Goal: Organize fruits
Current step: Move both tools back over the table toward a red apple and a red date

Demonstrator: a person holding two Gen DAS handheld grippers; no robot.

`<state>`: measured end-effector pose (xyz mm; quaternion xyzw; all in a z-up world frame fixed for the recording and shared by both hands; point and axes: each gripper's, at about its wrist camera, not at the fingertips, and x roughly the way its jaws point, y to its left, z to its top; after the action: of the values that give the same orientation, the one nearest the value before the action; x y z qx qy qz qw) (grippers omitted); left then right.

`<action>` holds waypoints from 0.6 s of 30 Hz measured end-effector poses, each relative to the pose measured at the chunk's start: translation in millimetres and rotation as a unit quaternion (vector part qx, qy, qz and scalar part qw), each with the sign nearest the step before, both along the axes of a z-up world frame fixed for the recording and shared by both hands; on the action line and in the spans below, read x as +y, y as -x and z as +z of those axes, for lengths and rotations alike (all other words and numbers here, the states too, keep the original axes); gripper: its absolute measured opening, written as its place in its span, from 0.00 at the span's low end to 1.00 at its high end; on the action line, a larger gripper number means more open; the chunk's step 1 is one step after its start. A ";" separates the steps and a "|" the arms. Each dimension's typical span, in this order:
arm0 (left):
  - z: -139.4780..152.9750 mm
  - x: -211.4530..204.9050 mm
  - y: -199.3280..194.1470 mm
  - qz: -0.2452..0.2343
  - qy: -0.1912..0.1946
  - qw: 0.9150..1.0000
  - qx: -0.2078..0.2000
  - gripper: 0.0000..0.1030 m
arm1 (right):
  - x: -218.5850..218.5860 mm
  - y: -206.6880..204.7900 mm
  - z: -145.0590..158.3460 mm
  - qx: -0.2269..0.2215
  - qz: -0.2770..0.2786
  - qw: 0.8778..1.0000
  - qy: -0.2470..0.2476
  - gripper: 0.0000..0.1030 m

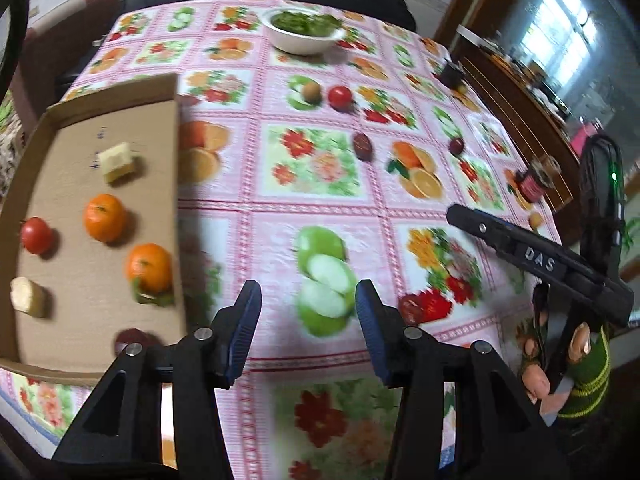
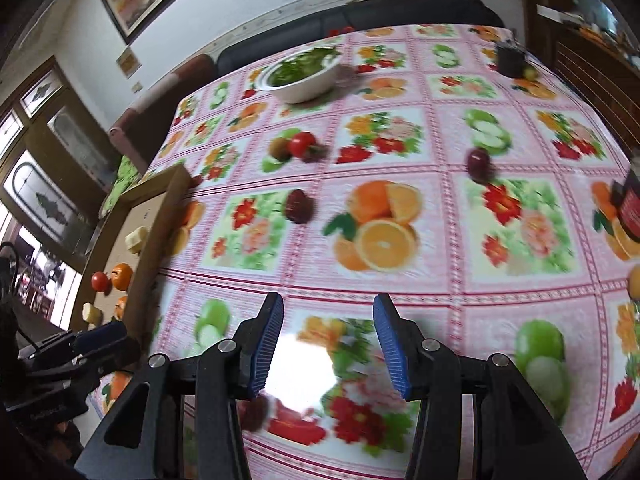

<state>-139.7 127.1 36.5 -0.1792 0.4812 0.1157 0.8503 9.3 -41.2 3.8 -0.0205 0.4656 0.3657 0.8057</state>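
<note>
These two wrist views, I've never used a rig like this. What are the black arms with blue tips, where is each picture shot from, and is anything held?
There is no robot: a person carries a two-finger claw in each hand, with a camera looking along its fingers. One picture looks out over the left claw, the other over the right claw. Both claws are open and hold nothing.

They hover over a fruit-print tablecloth. To the left, a cardboard tray already holds two oranges, a tomato and two pale chunks. Loose on the cloth are a kiwi, another tomato and two dark red fruits. A white bowl of greens stands at the far end.
</note>
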 end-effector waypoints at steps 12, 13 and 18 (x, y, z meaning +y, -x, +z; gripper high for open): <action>-7.9 -44.7 -16.4 -0.069 0.001 0.998 0.013 0.46 | -33.8 -12.7 -10.1 0.010 -0.035 0.999 -0.003 0.48; -9.1 -47.7 -18.1 -0.076 0.003 0.997 0.012 0.46 | -34.9 -14.3 -10.3 0.009 -0.037 0.999 -0.003 0.48; -17.0 -56.9 -25.5 -0.093 0.009 0.995 0.017 0.46 | -37.9 -23.7 -10.7 -0.003 -0.046 0.999 0.004 0.48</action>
<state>-114.2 70.2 19.6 -0.1397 0.5116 0.0347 0.8471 33.0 -79.0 -6.8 -0.0038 0.4649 0.3262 0.8231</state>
